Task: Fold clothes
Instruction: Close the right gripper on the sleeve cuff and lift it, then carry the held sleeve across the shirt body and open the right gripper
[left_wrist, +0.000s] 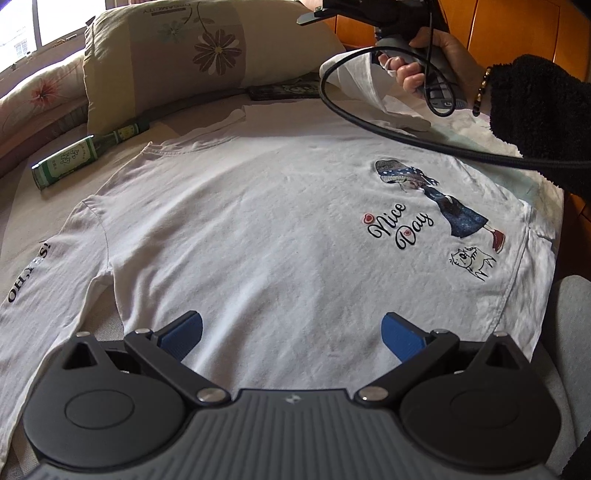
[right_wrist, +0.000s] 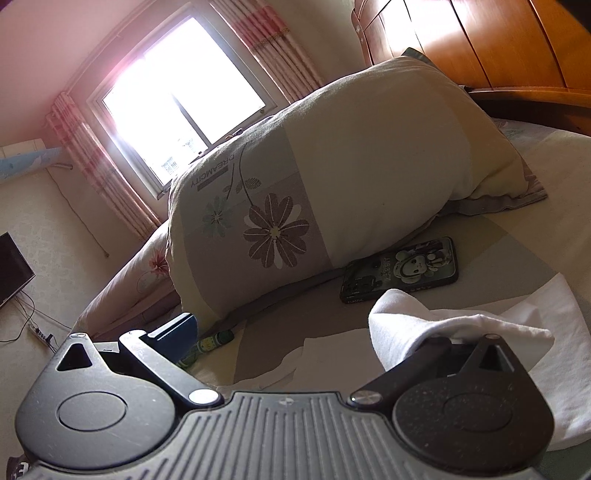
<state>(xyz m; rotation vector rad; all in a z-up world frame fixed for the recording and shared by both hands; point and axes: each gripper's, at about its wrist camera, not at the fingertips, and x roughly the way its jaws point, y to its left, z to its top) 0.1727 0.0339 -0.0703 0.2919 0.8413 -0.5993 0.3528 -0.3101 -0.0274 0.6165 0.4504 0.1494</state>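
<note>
Beside the flowered pillow, the spread-fingered right gripper wears the T-shirt's sleeve; the left gripper hovers wide apart.

Bedside clutter we see
A flowered pillow, a phone just beside it, a green bottle, a window with curtains.
</note>
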